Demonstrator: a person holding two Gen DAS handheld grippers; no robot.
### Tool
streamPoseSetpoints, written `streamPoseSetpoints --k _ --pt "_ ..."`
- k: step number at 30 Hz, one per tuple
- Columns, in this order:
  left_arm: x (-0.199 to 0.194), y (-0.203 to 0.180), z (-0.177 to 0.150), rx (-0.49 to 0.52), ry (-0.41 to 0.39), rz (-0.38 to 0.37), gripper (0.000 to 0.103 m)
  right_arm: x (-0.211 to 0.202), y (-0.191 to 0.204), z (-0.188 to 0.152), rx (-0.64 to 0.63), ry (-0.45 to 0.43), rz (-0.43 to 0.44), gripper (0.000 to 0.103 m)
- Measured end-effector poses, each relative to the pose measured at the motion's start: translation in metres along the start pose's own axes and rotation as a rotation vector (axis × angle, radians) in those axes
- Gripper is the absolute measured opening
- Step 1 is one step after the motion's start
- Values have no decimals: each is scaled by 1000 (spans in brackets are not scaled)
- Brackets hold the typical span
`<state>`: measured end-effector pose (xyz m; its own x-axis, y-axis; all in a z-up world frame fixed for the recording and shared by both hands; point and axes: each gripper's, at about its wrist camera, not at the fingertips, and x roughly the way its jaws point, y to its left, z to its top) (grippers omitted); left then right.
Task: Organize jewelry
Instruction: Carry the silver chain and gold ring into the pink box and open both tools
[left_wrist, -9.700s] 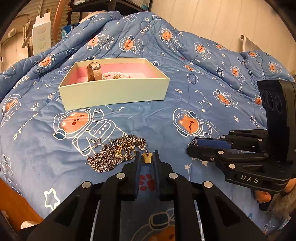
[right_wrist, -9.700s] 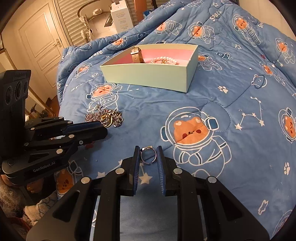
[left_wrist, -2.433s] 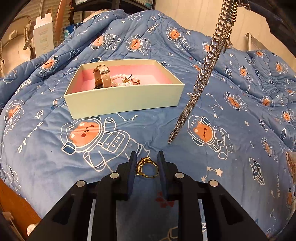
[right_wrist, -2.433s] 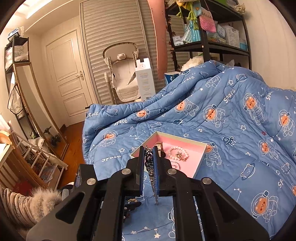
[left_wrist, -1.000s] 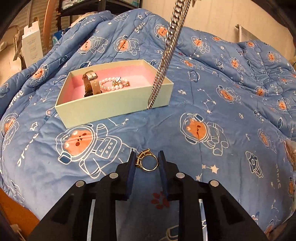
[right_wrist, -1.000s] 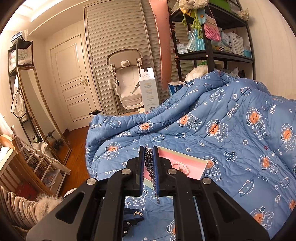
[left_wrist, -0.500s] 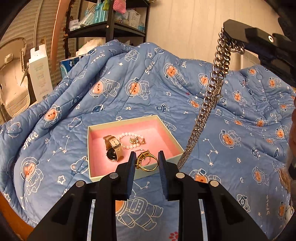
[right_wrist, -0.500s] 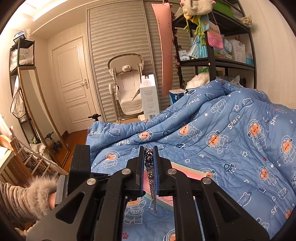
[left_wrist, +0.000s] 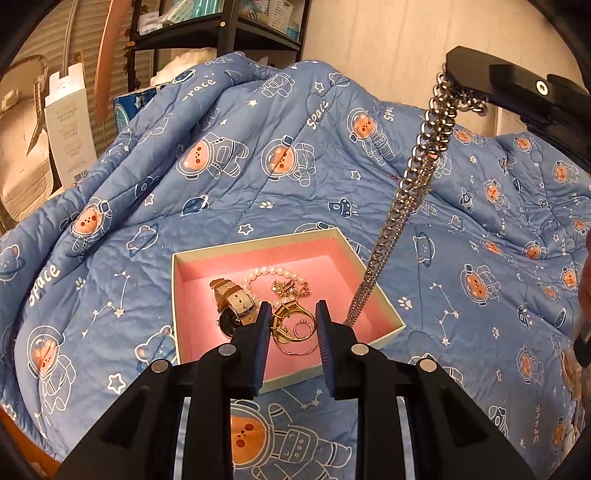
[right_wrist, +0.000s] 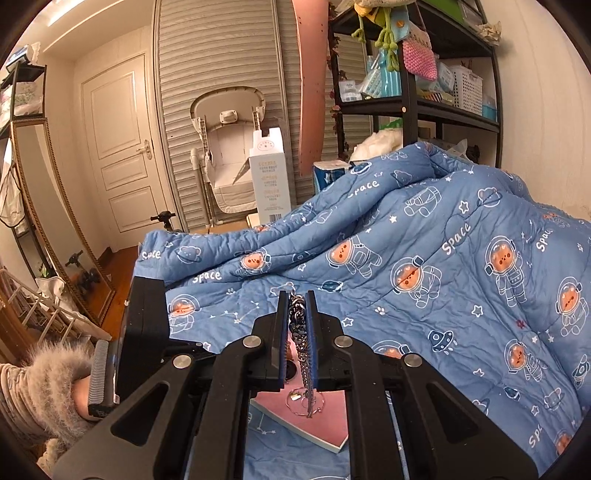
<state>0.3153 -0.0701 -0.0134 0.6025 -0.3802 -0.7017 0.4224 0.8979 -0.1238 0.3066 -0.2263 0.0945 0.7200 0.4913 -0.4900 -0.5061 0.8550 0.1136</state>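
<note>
A pale green box (left_wrist: 258, 243) with a pink lining lies on the blue quilt. In it are a tan-strapped watch (left_wrist: 232, 299), a pearl bracelet (left_wrist: 273, 271) and small gold pieces. My left gripper (left_wrist: 291, 314) is shut on a gold ring (left_wrist: 285, 308) and hovers over the box's near half. My right gripper (right_wrist: 297, 325) is shut on a silver chain (right_wrist: 300, 332). In the left wrist view the chain (left_wrist: 406, 177) hangs from the right gripper (left_wrist: 458, 74) at the upper right. Its lower end dangles over the box's right side. Below the right gripper a corner of the box (right_wrist: 306, 434) shows.
The astronaut-print quilt (left_wrist: 295, 155) is bunched up behind the box. A black shelf unit (right_wrist: 424, 103), a white carton (right_wrist: 267, 177) and a baby chair (right_wrist: 229, 158) stand beyond the bed. A hand in a furry sleeve (right_wrist: 48, 376) holds the left gripper.
My left gripper has risen and moved from the quilt in front of the box to above its near half, ring still held. The hanging chain has shifted so that its end is over the box.
</note>
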Motion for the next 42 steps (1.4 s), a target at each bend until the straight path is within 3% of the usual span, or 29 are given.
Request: streamPoseSetpoints --k 11,22,33,42 --pt "43 -4 -7 65 94 3 24 59 -32 -25 37 158 -30 9" --pt "76 -22 -10 158 171 -11 24 121 -48 -46 81 367 35 9" --pt "96 -8 -9 66 208 -56 24 167 -65 -61 153 507 70 9" --pt "107 1 -7 30 233 -65 24 190 -63 -75 155 558 74 9"
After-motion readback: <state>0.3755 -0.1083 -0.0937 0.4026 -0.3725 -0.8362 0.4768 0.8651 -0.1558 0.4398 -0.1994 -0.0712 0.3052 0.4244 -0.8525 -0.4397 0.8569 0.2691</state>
